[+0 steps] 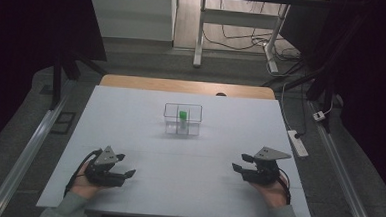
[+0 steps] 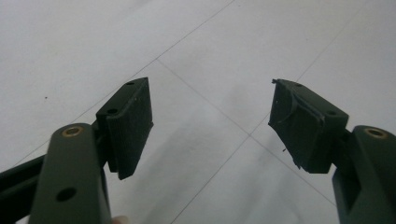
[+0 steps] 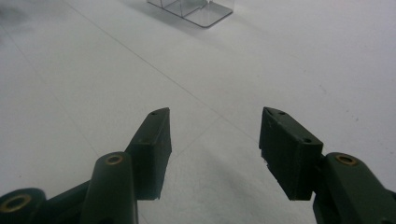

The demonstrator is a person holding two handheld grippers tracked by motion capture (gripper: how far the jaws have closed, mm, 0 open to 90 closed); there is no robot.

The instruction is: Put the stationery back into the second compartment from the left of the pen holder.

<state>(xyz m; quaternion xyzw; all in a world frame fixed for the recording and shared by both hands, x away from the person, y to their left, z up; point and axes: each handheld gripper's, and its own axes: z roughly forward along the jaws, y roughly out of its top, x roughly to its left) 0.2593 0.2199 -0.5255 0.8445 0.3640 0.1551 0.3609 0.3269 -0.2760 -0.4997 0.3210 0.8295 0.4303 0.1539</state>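
Resting low near table edge, left gripper (image 1: 126, 166) and right gripper (image 1: 241, 162) are held spread apart, empty. Clear box (image 1: 182, 119) with green block (image 1: 182, 115) is seen well ahead, between both. Judged: start stage; reach forward is called for next.

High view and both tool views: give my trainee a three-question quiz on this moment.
1. True or false: the left tool grips the green block.
2. Where is the green block? A) inside the clear box B) on the bare board C) in the right tool
3. Fill in: both tools' jaws stand ____.

Key: 1 false; 2 A; 3 open, with nothing between them.
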